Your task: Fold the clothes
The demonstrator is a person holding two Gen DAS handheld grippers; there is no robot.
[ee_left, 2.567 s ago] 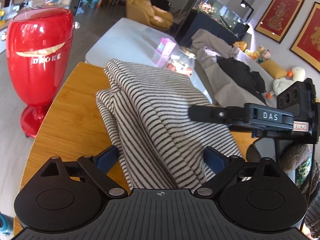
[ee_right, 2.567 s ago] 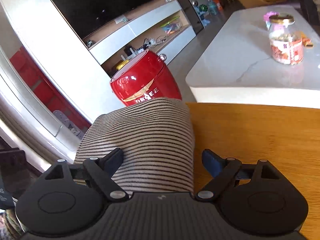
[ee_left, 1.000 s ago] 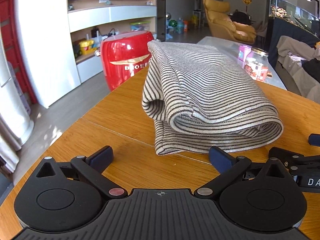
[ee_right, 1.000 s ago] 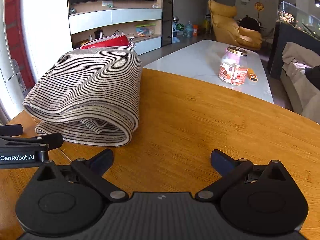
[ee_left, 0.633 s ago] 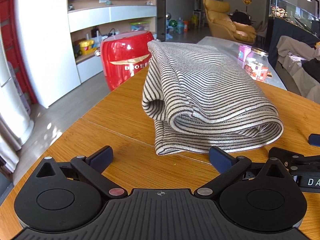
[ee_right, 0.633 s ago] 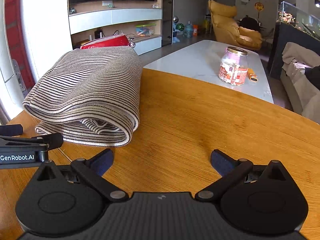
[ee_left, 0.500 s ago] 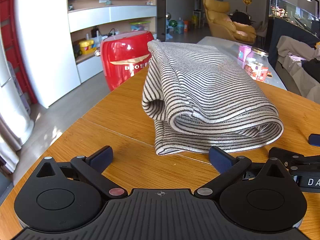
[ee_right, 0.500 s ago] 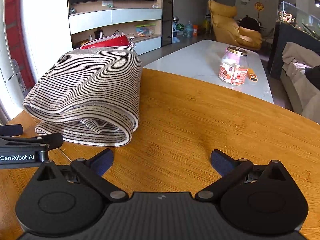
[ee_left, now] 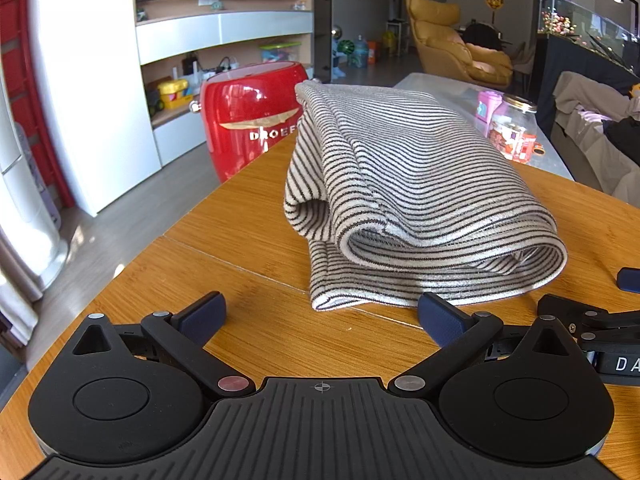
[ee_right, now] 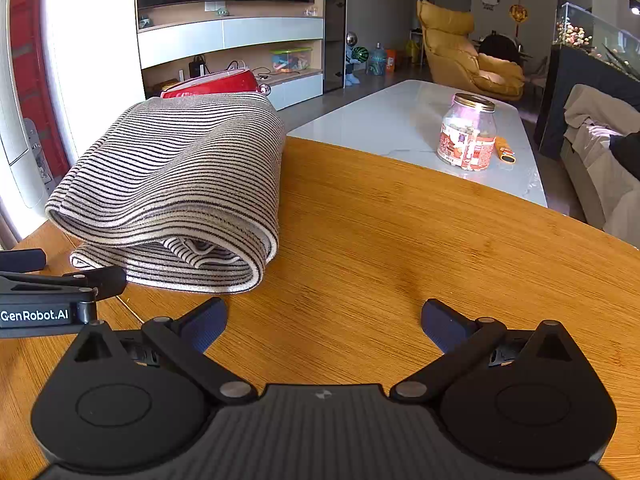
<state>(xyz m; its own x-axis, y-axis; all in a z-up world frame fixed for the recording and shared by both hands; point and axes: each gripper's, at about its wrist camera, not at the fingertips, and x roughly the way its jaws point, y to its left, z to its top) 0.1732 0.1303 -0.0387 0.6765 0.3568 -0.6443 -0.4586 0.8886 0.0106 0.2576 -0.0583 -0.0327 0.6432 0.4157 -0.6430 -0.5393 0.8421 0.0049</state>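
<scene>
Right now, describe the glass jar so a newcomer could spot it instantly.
Past the far edge of the wooden table stands a white marble coffee table. The glass jar stands on it, gold lid, red-and-white label. A small orange object lies just beside it, flat and much lower; the jar is the only upright container there.

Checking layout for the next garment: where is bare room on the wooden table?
Bare wood lies right of the folded striped grey-and-white garment, up to the round wooden table's far edge. A smaller strip lies left of it. The near edge is crowded by both open claws.
</scene>
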